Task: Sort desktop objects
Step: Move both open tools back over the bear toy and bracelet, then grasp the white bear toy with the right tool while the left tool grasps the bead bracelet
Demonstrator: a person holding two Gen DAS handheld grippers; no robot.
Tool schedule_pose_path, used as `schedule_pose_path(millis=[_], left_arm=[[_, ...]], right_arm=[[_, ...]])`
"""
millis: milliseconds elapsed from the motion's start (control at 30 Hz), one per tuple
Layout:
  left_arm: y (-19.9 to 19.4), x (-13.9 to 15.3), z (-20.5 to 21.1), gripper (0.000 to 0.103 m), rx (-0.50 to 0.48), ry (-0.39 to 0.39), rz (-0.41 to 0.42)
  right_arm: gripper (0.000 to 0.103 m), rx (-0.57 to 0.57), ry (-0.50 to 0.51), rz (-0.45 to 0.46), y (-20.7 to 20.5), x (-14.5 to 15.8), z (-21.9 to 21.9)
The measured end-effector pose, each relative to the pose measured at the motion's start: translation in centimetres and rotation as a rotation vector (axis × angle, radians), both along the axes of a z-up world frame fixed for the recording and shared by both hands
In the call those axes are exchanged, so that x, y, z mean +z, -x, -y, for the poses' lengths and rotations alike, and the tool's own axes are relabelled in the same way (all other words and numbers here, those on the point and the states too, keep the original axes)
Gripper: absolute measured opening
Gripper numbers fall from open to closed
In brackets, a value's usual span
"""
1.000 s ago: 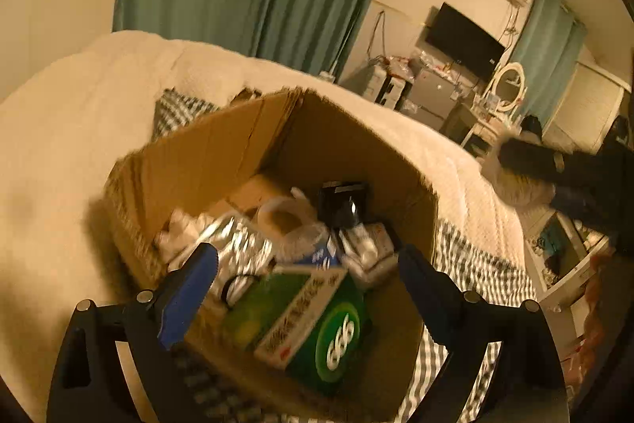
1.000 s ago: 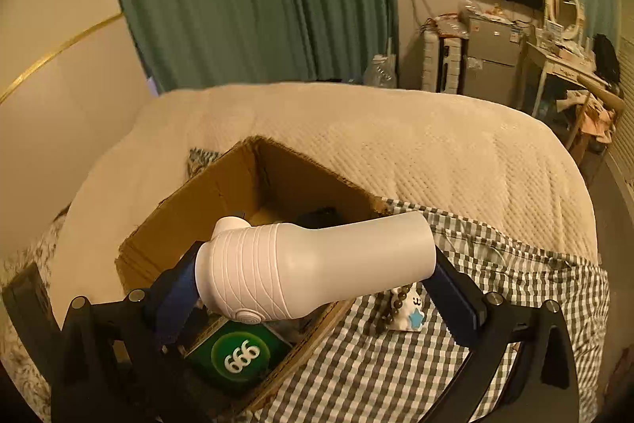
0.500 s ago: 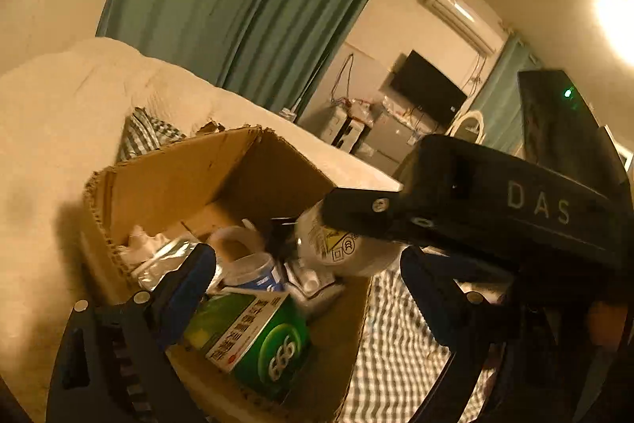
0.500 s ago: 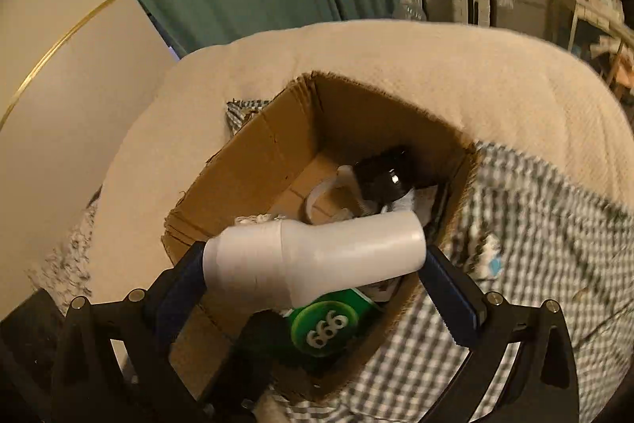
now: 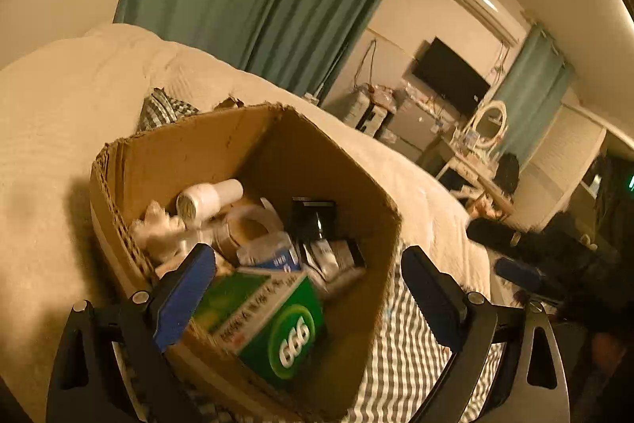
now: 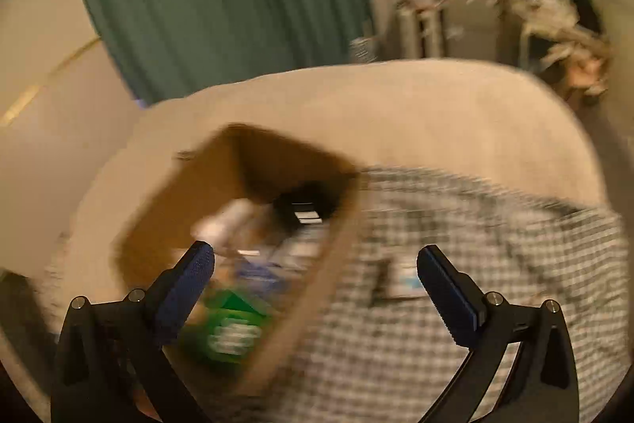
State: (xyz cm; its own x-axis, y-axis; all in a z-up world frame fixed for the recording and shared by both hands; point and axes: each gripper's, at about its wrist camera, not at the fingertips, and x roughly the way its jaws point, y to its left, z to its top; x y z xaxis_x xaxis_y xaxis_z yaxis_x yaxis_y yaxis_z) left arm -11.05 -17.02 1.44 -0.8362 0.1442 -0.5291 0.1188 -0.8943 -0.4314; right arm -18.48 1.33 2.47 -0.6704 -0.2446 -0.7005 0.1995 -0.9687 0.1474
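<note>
The white bottle is lying in the cardboard box on the bed, beside the green carton. The fingers of the left gripper and right gripper are being held apart, gripping nothing.

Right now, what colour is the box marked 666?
Green with white print, the 666 box shows best in the left wrist view.

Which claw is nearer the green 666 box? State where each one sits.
Left. The left claw straddles the green 666 box at the cardboard box's near wall. The right claw, open and empty, sits farther right, above the box's edge and the checked cloth.
</note>
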Motion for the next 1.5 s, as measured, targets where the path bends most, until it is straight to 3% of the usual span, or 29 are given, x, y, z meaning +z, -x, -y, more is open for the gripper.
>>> schedule_pose_path(millis=[100,267,400,733,800,833,933,1067,1233,1367,1500], left_arm=[[-1.1,0.5,-1.9,0.099,-0.039,0.005,-0.008],[-1.8,0.2,-5.3,0.101,-0.034,0.141,-0.015],[-0.7,-0.9,-5.9,0.101,-0.018,0.195,0.021],[2.7,-3.4,-7.2,0.101,-0.006,0.253,0.067],[2.6,-3.5,-7.7,0.101,-0.015,0.283,0.062],[2.6,-3.4,-7.9,0.101,-0.015,0.301,0.058],[2.3,-2.8,-8.3,0.101,-0.018,0.323,0.046],[0.7,-1.4,-9.4,0.101,-0.045,0.32,-0.001],[-2.1,-0.2,-13.4,0.103,-0.152,0.317,-0.043],[-2.9,-2.1,-17.8,0.103,-0.268,0.349,-0.01],[-2.0,-6.1,-21.4,0.103,-0.33,0.457,0.068]], right_arm=[[0.103,-0.003,-0.092,0.023,-0.1,-4.0,-3.0],[0.087,0.018,-0.028,0.125,1.0,-11.2,-4.5],[0.079,0.004,0.024,0.13,2.2,-14.0,-4.1],[0.08,-0.045,0.151,0.201,7.6,-19.6,-4.0],[0.072,-0.028,0.137,0.189,7.5,-19.7,-3.7],[0.052,-0.008,0.144,0.176,7.1,-19.4,-3.7],[0.052,0.022,0.097,0.163,4.6,-18.1,-4.5],[0.052,0.052,0.037,0.119,-0.8,-15.1,-9.1],[0.052,-0.019,-0.027,0.098,-6.6,-12.8,-15.3],[0.052,-0.117,0.033,0.142,-7.1,-13.8,-19.6],[0.052,-0.147,-0.006,0.114,-7.2,-14.1,-20.3]])
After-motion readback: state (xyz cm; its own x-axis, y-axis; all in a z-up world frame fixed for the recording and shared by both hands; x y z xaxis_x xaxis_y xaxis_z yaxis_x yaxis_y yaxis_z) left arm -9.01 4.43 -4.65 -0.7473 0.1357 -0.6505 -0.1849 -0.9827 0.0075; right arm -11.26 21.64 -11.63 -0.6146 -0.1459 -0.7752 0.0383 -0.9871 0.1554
